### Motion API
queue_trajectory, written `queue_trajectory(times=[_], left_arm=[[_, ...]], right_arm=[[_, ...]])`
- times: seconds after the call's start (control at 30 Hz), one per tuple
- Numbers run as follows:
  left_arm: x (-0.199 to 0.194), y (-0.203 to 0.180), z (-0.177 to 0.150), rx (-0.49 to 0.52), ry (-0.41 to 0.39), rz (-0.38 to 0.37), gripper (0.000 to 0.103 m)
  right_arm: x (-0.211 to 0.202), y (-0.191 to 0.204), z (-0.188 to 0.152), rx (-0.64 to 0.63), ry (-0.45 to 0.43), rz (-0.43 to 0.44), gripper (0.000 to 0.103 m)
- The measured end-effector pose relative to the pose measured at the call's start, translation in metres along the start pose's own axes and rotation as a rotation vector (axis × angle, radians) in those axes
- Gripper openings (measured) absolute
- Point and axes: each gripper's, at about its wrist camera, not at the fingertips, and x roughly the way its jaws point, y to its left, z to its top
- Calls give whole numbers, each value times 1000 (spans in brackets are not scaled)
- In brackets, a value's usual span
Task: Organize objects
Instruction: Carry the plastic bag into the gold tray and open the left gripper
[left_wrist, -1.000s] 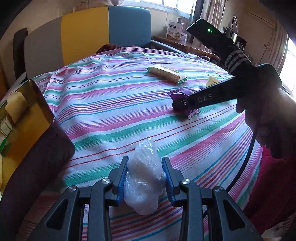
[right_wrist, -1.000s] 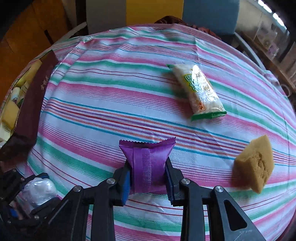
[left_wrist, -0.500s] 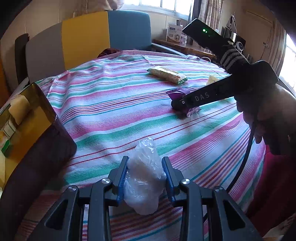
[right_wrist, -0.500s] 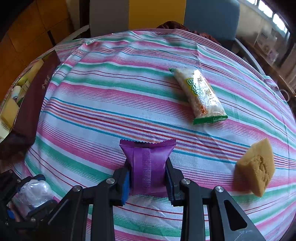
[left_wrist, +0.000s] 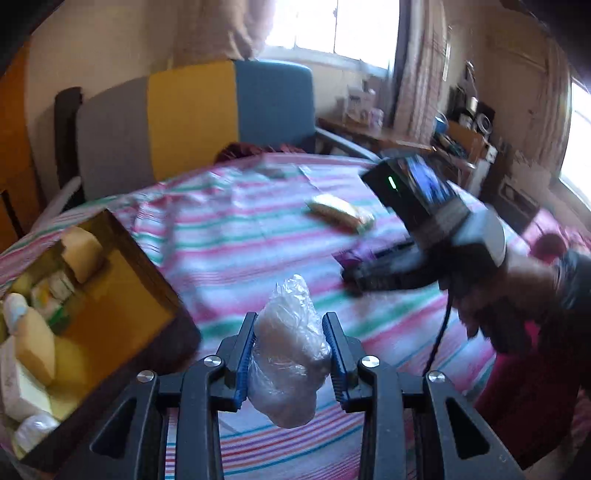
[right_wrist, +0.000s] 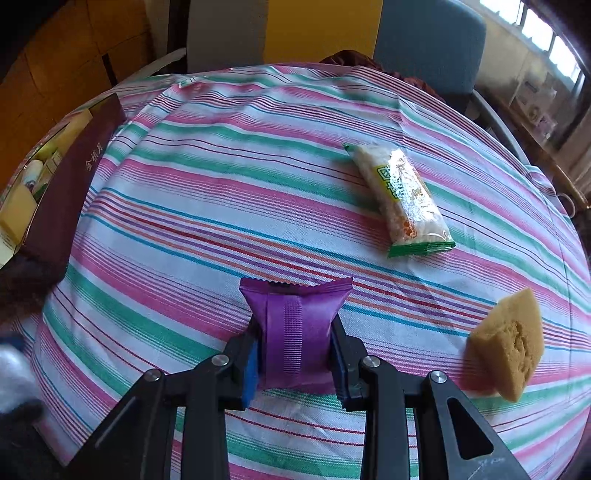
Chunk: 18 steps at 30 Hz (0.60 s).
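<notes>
My left gripper (left_wrist: 290, 326) is shut on a clear plastic-wrapped lump (left_wrist: 286, 350), held above the striped tablecloth (left_wrist: 236, 236). To its left stands an open maroon box (left_wrist: 122, 306) with a yellow lining and several wrapped snacks inside. My right gripper (right_wrist: 295, 336) is shut on a purple snack packet (right_wrist: 295, 328) that rests low on the cloth. The same gripper (left_wrist: 373, 266) appears in the left wrist view at the right, held by a hand (left_wrist: 517, 295). A green-edged wrapped bar (right_wrist: 400, 199) and a tan sponge-like block (right_wrist: 509, 339) lie on the cloth.
The maroon box (right_wrist: 70, 192) sits at the table's left edge in the right wrist view. A grey, yellow and blue chair back (left_wrist: 192, 118) stands behind the table. A cluttered side shelf (left_wrist: 458, 136) runs under the window at the right.
My left gripper has risen with the plastic-wrapped lump and tilted up, so the open box's inside and the room now show. The right gripper has stayed put on the purple packet.
</notes>
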Motion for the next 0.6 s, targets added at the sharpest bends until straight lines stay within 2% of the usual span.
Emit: queue_trajectory(times=[0.17,0.3,0.6], left_arm=[[-17,32,16,-88,-29,110,35],[-26,52,18,-136,-31,163,35],[-27,77,6,-200,-5,178,35]], right_arm=[[0,1,0,-9,-5,-8,33],[0,2,-1,-13,-8,-11,33],[-1,3,-1,-20,-14,-15,33]])
